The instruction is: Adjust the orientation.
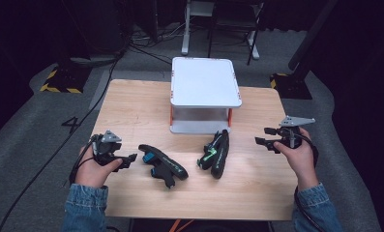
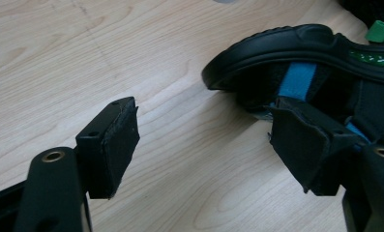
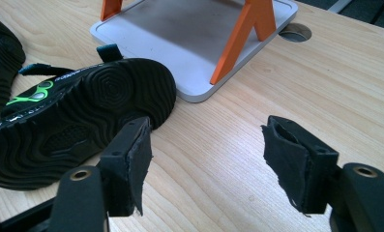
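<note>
White two-tier shelf [image 1: 205, 82] behind two black sandals [image 1: 163, 166], left hand-held gripper [image 1: 130, 159] and right hand-held gripper [image 1: 266, 136] jaws apart

Two sandals [image 1: 162, 166] [image 1: 216, 153] lie side by side on the worktop [image 1: 131, 111], before the stand [image 1: 203, 94], between my tongs.

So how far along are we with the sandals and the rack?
Nothing looks done: the white rack's top and lower shelf are bare. Both sandals lie on the table, the blue-strapped sandal near the left gripper, the green-strapped sandal on its side before the rack. Both grippers are open, the right gripper holding nothing. Any picking up and placing is left, if the rack is the goal.
</note>
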`<state>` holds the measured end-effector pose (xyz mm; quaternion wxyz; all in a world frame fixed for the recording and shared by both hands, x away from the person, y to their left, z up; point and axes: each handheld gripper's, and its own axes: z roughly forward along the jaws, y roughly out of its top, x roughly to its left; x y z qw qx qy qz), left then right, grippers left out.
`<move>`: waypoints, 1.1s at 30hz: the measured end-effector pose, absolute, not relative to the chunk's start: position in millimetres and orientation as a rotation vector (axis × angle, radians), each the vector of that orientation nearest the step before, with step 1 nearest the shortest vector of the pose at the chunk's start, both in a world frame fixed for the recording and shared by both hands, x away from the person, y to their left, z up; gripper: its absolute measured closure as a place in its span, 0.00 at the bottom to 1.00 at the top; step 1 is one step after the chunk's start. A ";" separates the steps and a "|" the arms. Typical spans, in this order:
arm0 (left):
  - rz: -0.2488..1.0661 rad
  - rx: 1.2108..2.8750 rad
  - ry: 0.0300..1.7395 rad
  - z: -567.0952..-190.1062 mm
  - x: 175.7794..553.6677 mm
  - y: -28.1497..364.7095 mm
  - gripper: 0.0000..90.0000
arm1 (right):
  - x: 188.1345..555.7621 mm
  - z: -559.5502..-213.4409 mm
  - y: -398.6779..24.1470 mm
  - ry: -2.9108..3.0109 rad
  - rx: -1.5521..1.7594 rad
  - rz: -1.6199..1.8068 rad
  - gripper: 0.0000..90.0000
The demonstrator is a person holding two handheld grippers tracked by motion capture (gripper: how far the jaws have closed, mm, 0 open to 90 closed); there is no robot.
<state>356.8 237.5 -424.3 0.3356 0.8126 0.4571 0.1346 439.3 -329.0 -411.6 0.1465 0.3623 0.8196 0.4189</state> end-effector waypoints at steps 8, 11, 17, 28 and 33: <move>0.325 2.179 1.100 -417.3 351.9 224.5 0.28 | 439.2 -413.7 -324.1 2.378 1.049 1.203 0.37; 0.270 2.228 1.052 -417.9 349.6 217.8 0.28 | 439.4 -414.8 -322.1 2.385 1.044 1.200 0.37; 0.193 2.309 1.002 -425.7 348.0 206.3 0.30 | 439.9 -416.1 -319.5 2.396 1.044 1.195 0.36; 0.051 2.444 0.891 -443.0 346.1 187.5 0.35 | 439.9 -418.2 -316.7 2.415 1.044 1.189 0.35; 0.005 2.473 0.878 -455.1 348.3 179.5 0.38 | 440.2 -420.3 -314.0 2.431 1.038 1.178 0.35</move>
